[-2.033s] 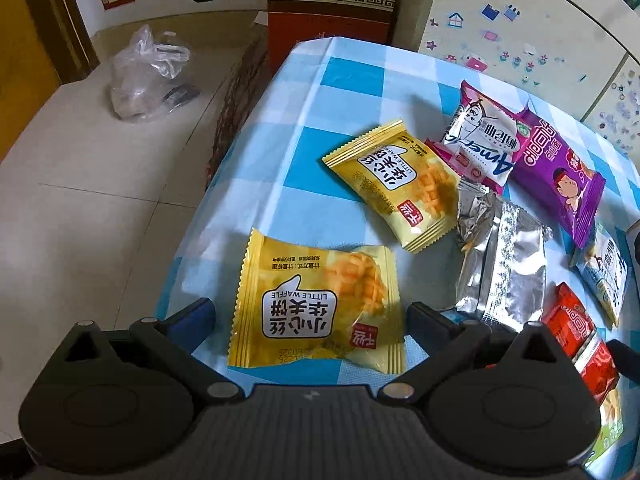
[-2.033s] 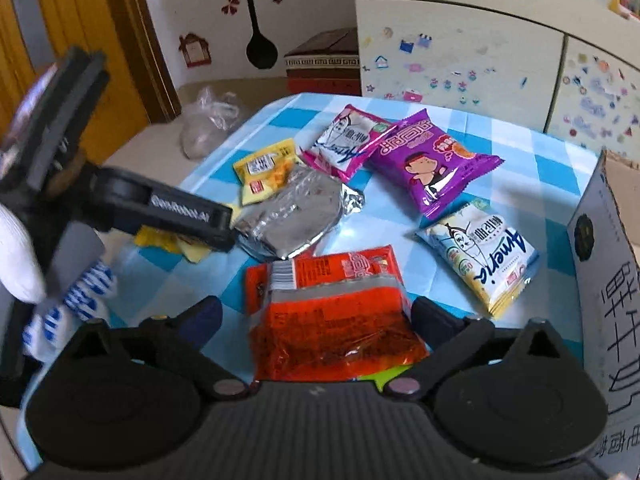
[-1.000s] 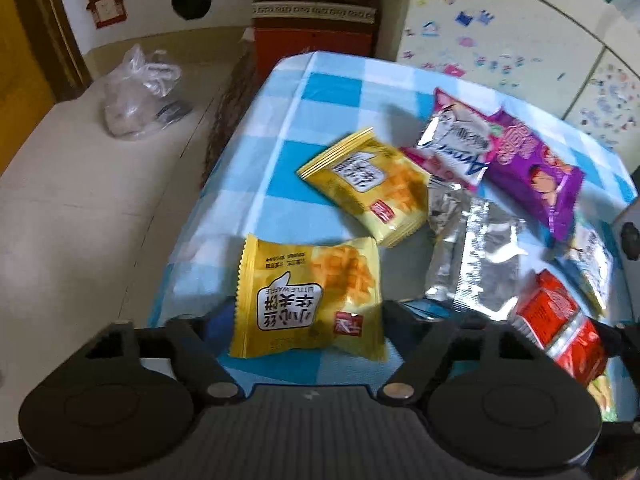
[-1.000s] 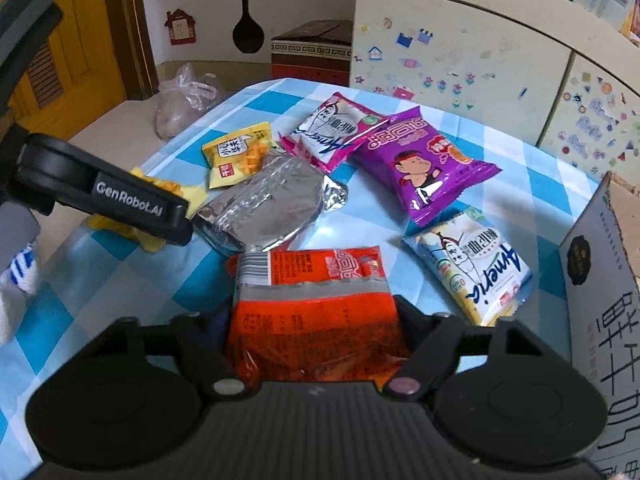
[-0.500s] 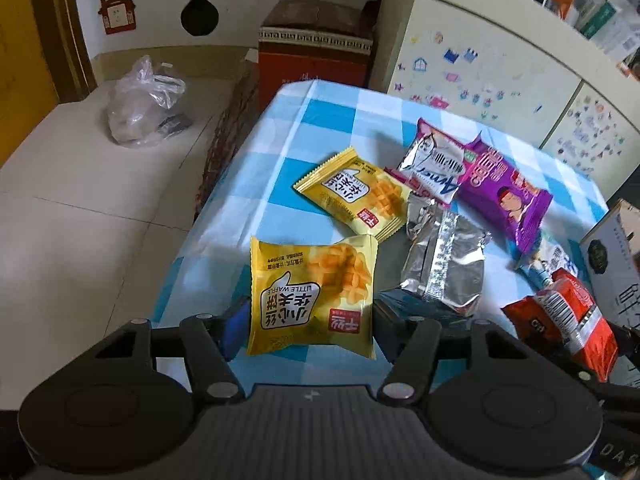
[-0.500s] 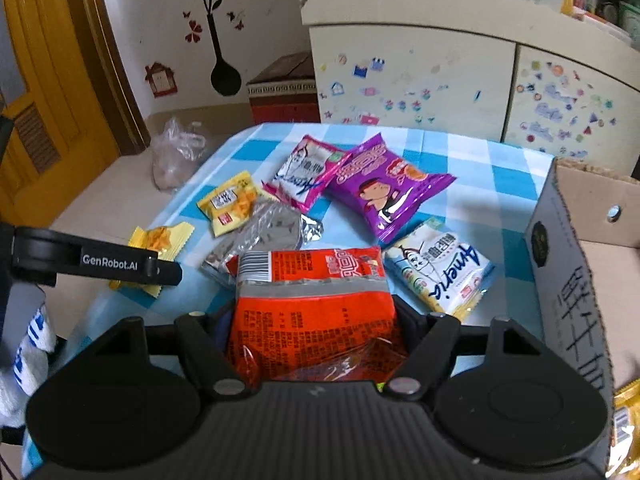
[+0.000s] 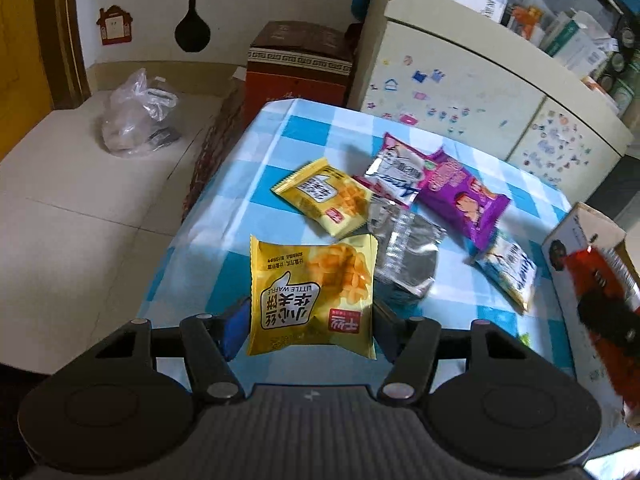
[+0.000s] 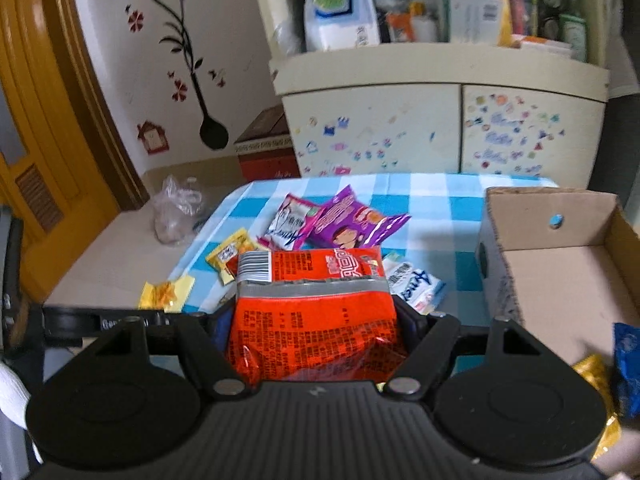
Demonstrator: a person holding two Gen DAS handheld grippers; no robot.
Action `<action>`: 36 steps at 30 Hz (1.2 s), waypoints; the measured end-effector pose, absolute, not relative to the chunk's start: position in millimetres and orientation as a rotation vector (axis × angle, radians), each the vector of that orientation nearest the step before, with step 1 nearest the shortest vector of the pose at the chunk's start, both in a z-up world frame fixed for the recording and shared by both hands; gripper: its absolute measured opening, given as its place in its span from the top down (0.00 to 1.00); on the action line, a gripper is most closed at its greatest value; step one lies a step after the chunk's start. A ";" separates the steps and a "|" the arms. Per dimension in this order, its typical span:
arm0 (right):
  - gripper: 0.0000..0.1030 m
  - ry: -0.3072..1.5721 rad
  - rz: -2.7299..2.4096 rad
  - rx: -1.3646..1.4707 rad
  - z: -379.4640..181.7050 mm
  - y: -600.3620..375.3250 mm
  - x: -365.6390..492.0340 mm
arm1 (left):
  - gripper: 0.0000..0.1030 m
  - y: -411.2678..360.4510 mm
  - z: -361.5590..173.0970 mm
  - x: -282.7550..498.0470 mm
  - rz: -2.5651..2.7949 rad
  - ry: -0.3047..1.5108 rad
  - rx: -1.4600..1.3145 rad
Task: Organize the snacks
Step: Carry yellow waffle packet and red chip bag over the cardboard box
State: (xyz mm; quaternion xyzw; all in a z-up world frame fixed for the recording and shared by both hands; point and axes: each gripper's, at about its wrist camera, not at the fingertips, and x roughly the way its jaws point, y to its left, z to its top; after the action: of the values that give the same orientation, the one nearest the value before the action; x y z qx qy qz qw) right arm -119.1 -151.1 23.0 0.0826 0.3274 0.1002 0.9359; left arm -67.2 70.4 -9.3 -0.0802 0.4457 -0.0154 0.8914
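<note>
My left gripper [image 7: 310,326] is shut on a yellow waffle packet [image 7: 312,292] and holds it above the near edge of the blue-checked table [image 7: 280,136]. My right gripper [image 8: 314,330] is shut on a red snack bag [image 8: 312,316], held up beside the open cardboard box [image 8: 560,276]; the bag also shows at the right in the left wrist view [image 7: 600,280]. On the table lie a second yellow waffle packet [image 7: 324,196], a silver pouch [image 7: 404,252], a pink-white bag [image 7: 396,170], a purple bag [image 7: 460,196] and a white-blue bag [image 7: 510,270].
The box holds a blue packet [image 8: 626,364] and a gold packet [image 8: 596,384] at its near end. A cabinet with stickers [image 8: 440,128] stands behind the table. A plastic bag [image 7: 138,118] and a red-brown carton [image 7: 298,68] sit on the floor to the left.
Both grippers closed on their packets and lifted them off the table. The right gripper has carried the red bag up and rightward to the cardboard box.
</note>
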 end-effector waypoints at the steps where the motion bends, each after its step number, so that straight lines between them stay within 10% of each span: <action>1: 0.27 0.664 0.198 0.178 25.5 -154.1 -121.8 | 0.34 68.5 -8.5 -70.2 -0.038 0.923 -0.169; 36: 0.27 0.556 -0.125 0.415 68.1 -280.5 -170.2 | 0.34 -90.1 48.9 -102.7 -0.279 0.839 -0.079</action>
State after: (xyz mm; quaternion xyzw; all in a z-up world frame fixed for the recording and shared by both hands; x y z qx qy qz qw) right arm -170.2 -280.5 68.1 0.2033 0.2724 -0.0613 0.9385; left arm -102.7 -90.1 48.9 -0.0382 0.4056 -0.1347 0.9032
